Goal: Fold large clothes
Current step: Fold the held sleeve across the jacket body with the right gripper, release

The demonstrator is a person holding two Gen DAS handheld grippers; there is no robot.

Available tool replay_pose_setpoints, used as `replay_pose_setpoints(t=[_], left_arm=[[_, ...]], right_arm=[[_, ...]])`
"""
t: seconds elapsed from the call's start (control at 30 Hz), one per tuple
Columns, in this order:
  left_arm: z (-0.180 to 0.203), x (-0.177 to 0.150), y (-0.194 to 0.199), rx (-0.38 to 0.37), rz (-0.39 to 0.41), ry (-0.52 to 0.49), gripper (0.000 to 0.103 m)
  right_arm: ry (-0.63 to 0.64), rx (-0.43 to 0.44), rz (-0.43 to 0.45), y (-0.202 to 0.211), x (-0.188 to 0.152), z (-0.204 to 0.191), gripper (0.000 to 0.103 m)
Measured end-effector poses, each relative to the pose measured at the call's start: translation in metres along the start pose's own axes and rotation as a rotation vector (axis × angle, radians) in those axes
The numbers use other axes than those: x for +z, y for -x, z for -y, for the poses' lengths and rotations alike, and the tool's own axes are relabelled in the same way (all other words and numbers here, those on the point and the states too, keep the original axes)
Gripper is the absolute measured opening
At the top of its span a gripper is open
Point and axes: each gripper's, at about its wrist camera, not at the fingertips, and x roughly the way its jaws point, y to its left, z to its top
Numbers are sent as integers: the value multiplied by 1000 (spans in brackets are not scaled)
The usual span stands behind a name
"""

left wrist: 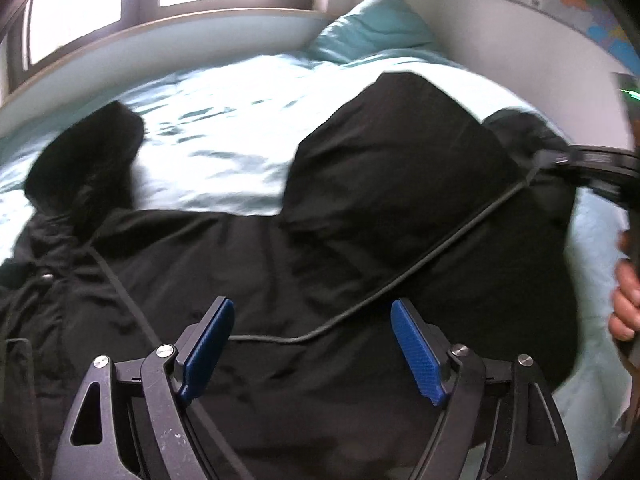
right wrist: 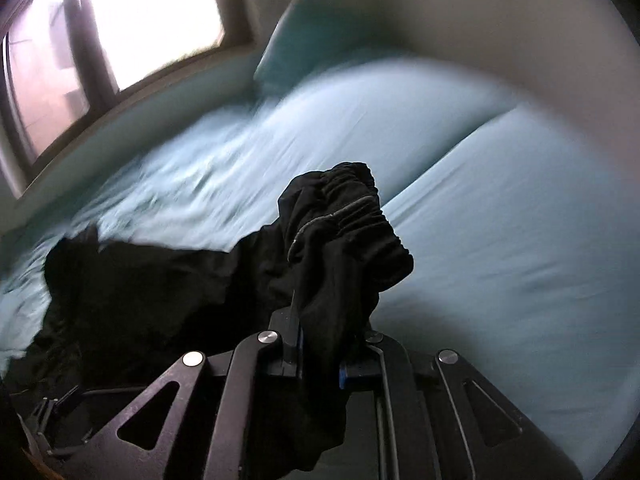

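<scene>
Black jacket (left wrist: pixel 320 240) sprawls on the bed (left wrist: pixel 224 136), looking soft, slippery and bulky; right gripper (right wrist: pixel 320 344) clamps its elastic cuff (right wrist: pixel 352 216), left gripper (left wrist: pixel 312 344) gapes empty, best taking the hem.

A black jacket (left wrist: pixel 340 240) is lying spread across the bed (left wrist: pixel 224 120), covering most of its pale blue sheet. The left gripper (left wrist: pixel 312 344) is hovering just above the dark fabric, its blue-padded jaws standing wide apart with nothing between them. A thin cord (left wrist: pixel 400 276) is running across the jacket. A teal pillow (left wrist: pixel 372 28) is leaning at the wall. At the right edge, a hand (left wrist: pixel 626 300) is holding the right gripper (left wrist: pixel 560 160), which is meeting the jacket's far part.
</scene>
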Motion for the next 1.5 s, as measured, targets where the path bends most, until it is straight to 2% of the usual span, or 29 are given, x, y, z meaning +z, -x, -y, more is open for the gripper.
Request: replay_pose_setpoints(t=[0.07,0.13,0.2,0.33,0.47,0.63,0.83,1.03,1.23,1.37,1.5], left_arm=[[12,4,-6,-58,-12,-6,82],[24,5,-27,-73,-75,-7,82],[31,0,-57,-51,-167,-11,82],[40,-13,-92,32,-242,-54,82],[36,-9,-71,18,-201,-69,82],[6,-6,-19,12,-129,-39,82],[-76,-21,53,94,-61,32,82],[-185,-52,122,244,-45,137,82],[-274,-96,180,322,-36,244,82],[-314,-126,208,373,-28,300,82],[-346,-154,225,405,-22,360,82]], right_arm=[[-22,-95,75,35,8,28,14],[-33,-120,69,43,13,48,14],[-69,-106,-6,34,7,71,14],[-99,-148,-161,-23,-21,96,14],[-112,-159,-186,-40,-35,109,14],[-84,-74,-132,3,-32,92,14],[34,45,-88,61,-25,3,14],[200,183,-108,91,-37,-136,14],[354,306,-148,103,-75,-281,14],[439,380,-183,106,-109,-375,14],[532,447,-214,116,-147,-449,14]])
